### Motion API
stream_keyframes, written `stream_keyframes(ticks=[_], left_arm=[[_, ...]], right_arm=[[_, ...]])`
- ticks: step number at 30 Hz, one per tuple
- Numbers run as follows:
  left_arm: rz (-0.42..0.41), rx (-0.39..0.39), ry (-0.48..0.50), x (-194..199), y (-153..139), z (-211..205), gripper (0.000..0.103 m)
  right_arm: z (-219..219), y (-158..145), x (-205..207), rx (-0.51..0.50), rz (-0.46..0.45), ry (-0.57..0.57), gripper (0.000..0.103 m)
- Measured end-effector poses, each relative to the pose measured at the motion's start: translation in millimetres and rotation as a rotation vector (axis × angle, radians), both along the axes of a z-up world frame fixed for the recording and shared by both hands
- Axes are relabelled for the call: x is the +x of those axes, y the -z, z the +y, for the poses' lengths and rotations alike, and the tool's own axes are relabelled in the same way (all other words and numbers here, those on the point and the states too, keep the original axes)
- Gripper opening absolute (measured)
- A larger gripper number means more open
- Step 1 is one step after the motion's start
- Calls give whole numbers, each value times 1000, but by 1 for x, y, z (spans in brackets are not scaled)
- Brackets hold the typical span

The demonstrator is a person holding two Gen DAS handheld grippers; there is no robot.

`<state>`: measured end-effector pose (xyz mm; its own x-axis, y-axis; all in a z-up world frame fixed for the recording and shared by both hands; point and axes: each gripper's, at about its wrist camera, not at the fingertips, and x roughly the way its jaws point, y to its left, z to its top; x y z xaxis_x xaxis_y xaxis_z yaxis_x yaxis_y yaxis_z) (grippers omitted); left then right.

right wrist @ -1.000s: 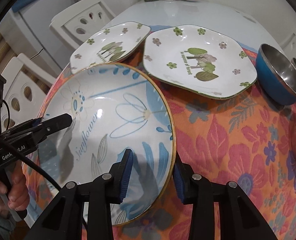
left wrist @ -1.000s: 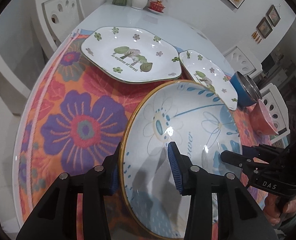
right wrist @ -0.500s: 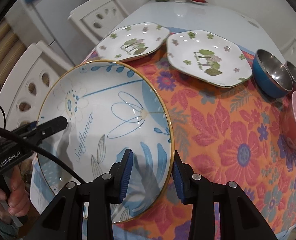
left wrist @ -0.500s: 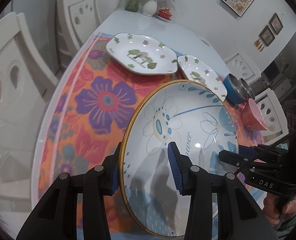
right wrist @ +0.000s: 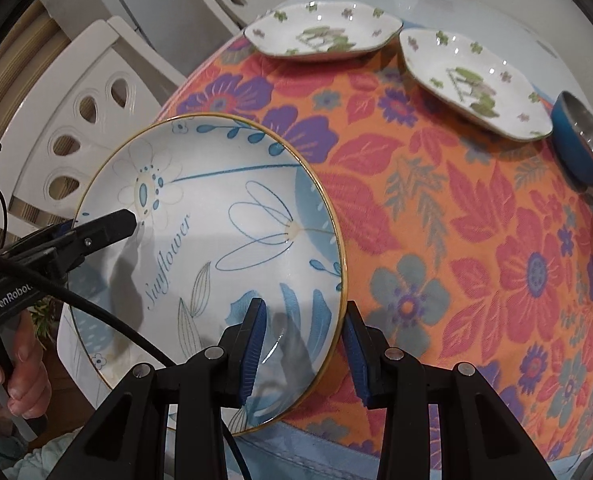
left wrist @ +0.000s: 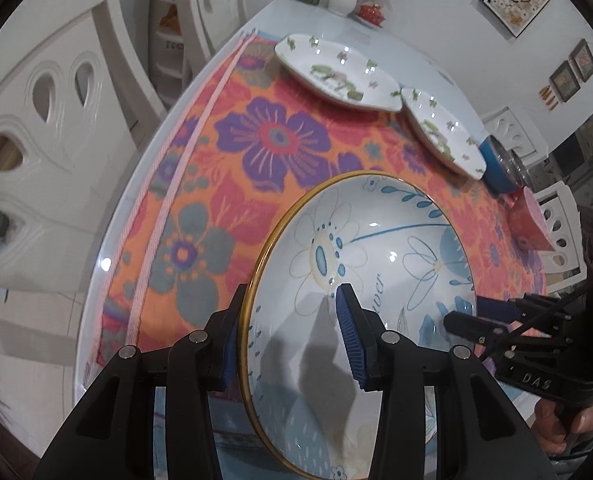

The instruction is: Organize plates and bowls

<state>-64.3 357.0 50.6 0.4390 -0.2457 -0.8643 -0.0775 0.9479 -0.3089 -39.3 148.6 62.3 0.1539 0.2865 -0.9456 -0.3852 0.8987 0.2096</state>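
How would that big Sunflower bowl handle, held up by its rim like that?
The Sunflower bowl looks like glazed ceramic, so probably stiff, fairly heavy and breakable if dropped. Its glossy surface shows highlights, so it may be slippery; that may be why each hand-held gripper, left and right, clamps an opposite edge. Being wide and shallow, it would likely tip if only one side held.

I see glossy glazed ceramic plate [right wrist: 200,240]; matt woven floral cloth [right wrist: 436,240]; shiny metal bowl lining [right wrist: 588,136]; ribbed blue rubbery pads [left wrist: 350,336]; smooth white tabletop [left wrist: 376,44].
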Motion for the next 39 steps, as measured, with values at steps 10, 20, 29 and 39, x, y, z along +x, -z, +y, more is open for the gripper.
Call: stream_keyframes(ticks=[10,20,29,39], left_arm=[[34,-1,-18,0,13,1,39],[48,15,-46,6,14,6,39],[-70,78,-43,17,-25,11,39],[-287,95,36,34,-98,-24,40]], right_arm=[[10,2,1,-63,-49,-45,37],[13,-5,-1,-11,-48,-70,37],[2,-40,5,14,-136,-31,37],[-18,-106,13,35,-294,59,53]])
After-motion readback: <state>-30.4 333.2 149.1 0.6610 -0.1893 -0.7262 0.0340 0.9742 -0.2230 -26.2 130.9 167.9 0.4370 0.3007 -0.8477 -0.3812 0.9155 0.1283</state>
